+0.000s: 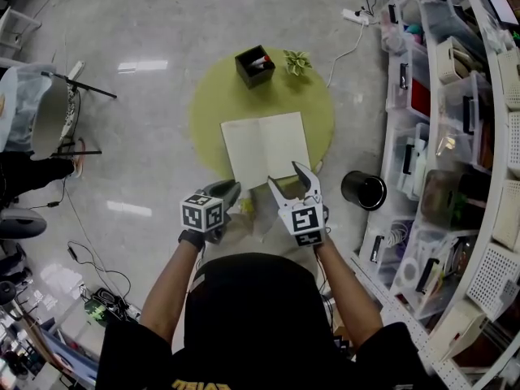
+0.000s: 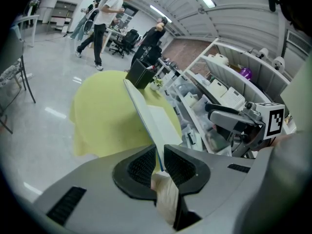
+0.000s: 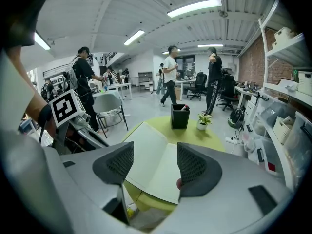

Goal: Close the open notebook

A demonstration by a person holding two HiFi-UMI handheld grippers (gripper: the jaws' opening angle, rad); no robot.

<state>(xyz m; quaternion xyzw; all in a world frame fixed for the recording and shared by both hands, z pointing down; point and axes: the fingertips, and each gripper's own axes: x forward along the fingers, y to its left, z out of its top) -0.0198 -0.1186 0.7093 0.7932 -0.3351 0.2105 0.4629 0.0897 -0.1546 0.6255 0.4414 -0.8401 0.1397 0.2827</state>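
Open notebook (image 1: 266, 147) on table (image 1: 210, 112); one black box (image 1: 254, 66) 12 o'clock, one plant (image 1: 297, 62) 1 o'clock. Left gripper (image 1: 231, 191) pinches notebook; right gripper (image 1: 283, 173) spread.

Notebook (image 1: 266, 146): cream pages, cover edge seemingly blue. Desk (image 1: 211, 108): yellow-green. Box (image 1: 255, 65): black. Left tongs (image 1: 230, 188) and right tongs (image 1: 286, 175): grey, with black cross-hatched pads (image 3: 195, 165) and black-and-white marker squares (image 1: 201, 212).

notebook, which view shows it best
Head view: the open notebook, both pages, from above. The left gripper view shows it edge-on, its edge pinched by the left gripper. The right gripper view shows its pages between the right gripper's open jaws.
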